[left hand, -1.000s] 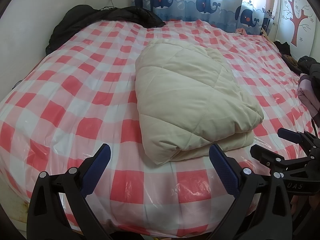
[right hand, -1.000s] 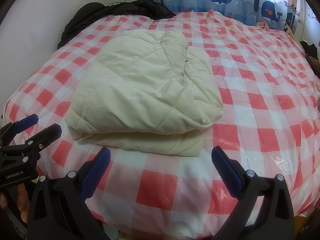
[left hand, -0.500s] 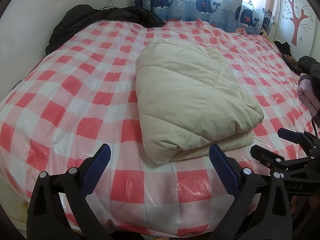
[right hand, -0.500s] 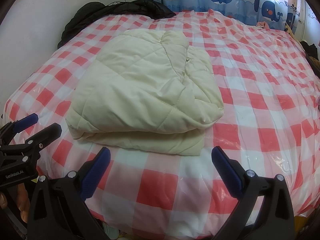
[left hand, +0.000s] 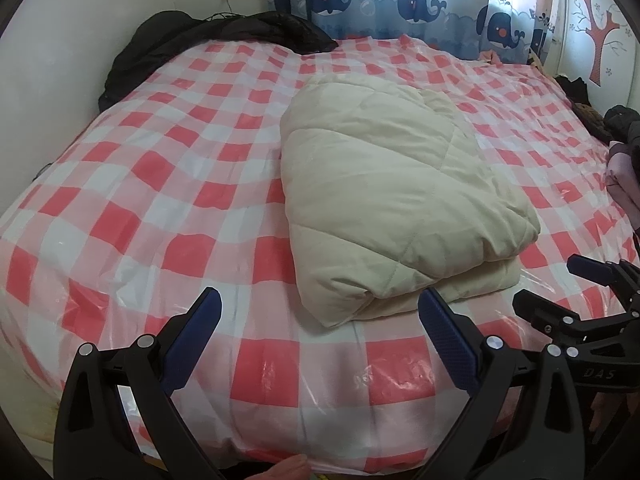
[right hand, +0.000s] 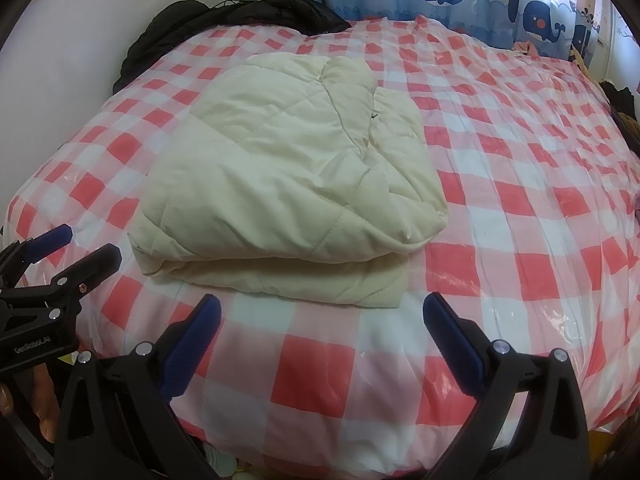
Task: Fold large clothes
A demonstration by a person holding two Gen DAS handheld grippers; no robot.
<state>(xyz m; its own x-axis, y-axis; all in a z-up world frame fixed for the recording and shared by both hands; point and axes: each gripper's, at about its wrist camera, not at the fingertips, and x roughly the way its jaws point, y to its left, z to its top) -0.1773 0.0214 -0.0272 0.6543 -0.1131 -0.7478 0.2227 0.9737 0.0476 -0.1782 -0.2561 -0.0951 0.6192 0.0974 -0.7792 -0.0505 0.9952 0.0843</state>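
Note:
A cream quilted padded garment (left hand: 396, 192) (right hand: 288, 184) lies folded into a thick rectangle on the red-and-white checked bed (left hand: 160, 208) (right hand: 520, 208). My left gripper (left hand: 320, 304) hovers open just short of the bundle's near left corner, with nothing between its blue pads. My right gripper (right hand: 320, 308) hangs open in front of the bundle's near folded edge, also empty. Each gripper shows at the side of the other's view: the right gripper (left hand: 568, 292) at the right edge, the left gripper (right hand: 80, 248) at the left edge.
A black coat (left hand: 208, 40) (right hand: 240, 16) is heaped at the bed's far left corner against the white wall. Whale-print curtains (left hand: 400, 0) hang behind. Dark and pink clothes (left hand: 624, 160) pile up at the right edge. A plastic film covers the bed.

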